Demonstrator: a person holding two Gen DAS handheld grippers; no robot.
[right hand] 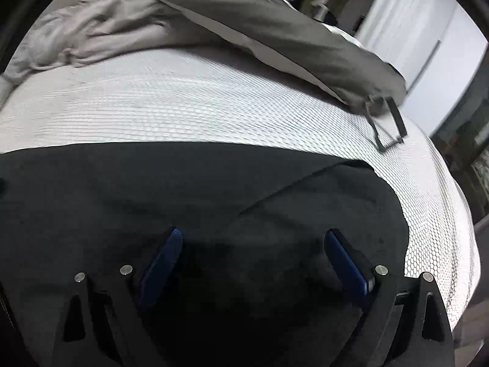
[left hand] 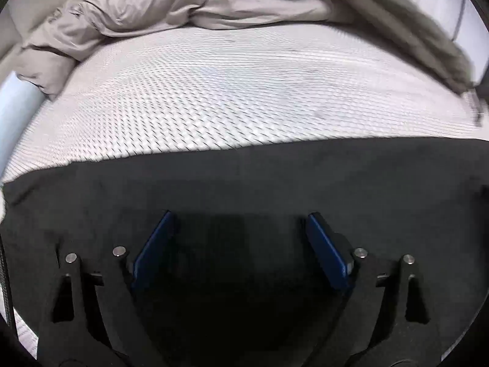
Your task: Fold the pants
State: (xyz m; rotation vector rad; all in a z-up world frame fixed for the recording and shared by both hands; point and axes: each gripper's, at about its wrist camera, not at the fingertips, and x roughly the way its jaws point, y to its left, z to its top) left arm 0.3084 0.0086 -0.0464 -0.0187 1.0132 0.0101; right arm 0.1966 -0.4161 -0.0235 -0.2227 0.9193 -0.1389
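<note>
Both the left tongs (left hand: 238, 229) and right tongs (right hand: 253, 244) gape apart, gripping nothing, above black pants (right hand: 152, 189) lying flat on the bed (left hand: 214, 98).

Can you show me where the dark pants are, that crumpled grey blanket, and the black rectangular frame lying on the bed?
dark pants (right hand: 183, 183): right wrist view, flat upper area of the fabric.
crumpled grey blanket (left hand: 146, 6): left wrist view, wrinkled middle.
black rectangular frame (right hand: 397, 116): right wrist view, its thick right bar.

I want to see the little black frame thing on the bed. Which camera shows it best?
The right wrist view: the black frame shows whole, beside the grey pillow. The left wrist view catches only a blurred sliver at its right edge.
</note>
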